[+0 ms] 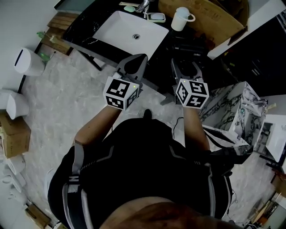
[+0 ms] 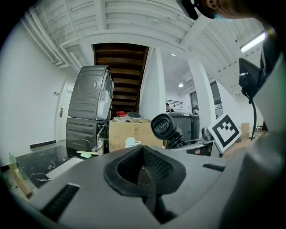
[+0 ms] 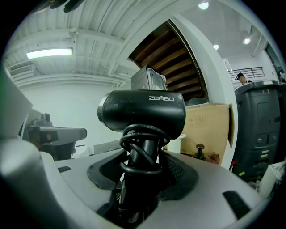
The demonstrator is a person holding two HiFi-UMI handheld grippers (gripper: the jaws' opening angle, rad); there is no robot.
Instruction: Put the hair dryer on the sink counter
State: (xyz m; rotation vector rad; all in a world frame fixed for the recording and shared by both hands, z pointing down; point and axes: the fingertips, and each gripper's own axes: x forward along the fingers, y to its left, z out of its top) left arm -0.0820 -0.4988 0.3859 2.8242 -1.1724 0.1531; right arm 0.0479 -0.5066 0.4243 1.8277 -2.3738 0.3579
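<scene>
A black hair dryer (image 3: 141,111) stands upright between the jaws of my right gripper (image 3: 142,179). The jaws are shut on its handle, which has the cord (image 3: 142,154) coiled round it. In the head view the right gripper (image 1: 185,68) reaches over the black sink counter (image 1: 85,36), just right of the white basin (image 1: 127,31). There the hair dryer (image 1: 188,48) is hard to tell from the dark counter. My left gripper (image 1: 135,61) points at the basin's near edge. Its jaws (image 2: 145,172) are shut with nothing in them. The left gripper view catches the dryer's nozzle (image 2: 164,127) off to its right.
A white mug (image 1: 181,19) and a pale green soap dish (image 1: 157,17) stand on the counter behind the basin, beside the tap (image 1: 142,6). A cardboard box (image 1: 203,15) is at the back right. A marble-patterned box (image 1: 234,112) stands on the floor at right, white bins (image 1: 27,61) at left.
</scene>
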